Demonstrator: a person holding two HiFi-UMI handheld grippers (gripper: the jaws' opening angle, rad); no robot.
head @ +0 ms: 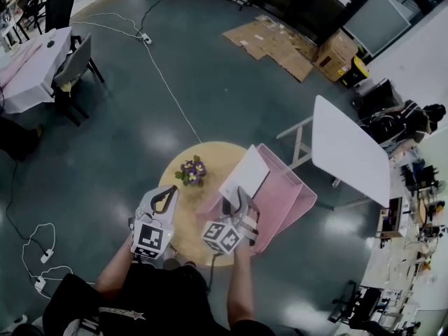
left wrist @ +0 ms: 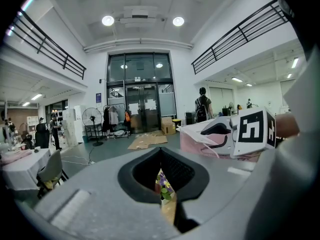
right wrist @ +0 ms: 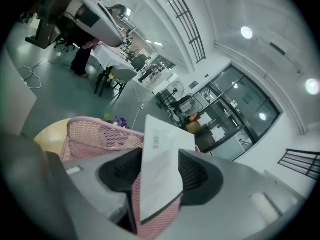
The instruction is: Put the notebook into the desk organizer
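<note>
Closest to me are the two black-and-white marker cubes, blocky and matte, with the person's bare forearms behind them. The left gripper [head: 168, 192] hovers over the near edge of the round, pale wooden counter [head: 210, 156]. In the left gripper view [left wrist: 160, 152] its dark ribbed pads meet at the tips, clenched on nothing. Through the sliver below them I can see the small bunch of purple and yellow flowers [left wrist: 162, 183].

The right gripper [head: 238, 200] reaches toward the pink wire-mesh desk organizer [head: 283, 200]. Its own view [right wrist: 160, 160] shows the thin white notebook with a smooth flat cover [right wrist: 161, 176] upright between the jaws. The pads are spread wide on either side and not pressing, so that gripper is released. The notebook's lower corner sits down against the pink lattice [right wrist: 95, 134], though I can't tell which slot it is in.

From the head view the notebook [head: 245, 175] is a tilted white rectangle at the organizer's left end, beside the flowers [head: 192, 171]. Only this view shows the counter as a full disc on the glossy grey floor, plus a white rectangular table [head: 350, 149] well apart. The right gripper view alone shows the notebook's dark edge and the fine weave of the mesh. The left gripper view catches the organizer [left wrist: 192, 140] side-on, with the other gripper's cube in front of it.
</note>
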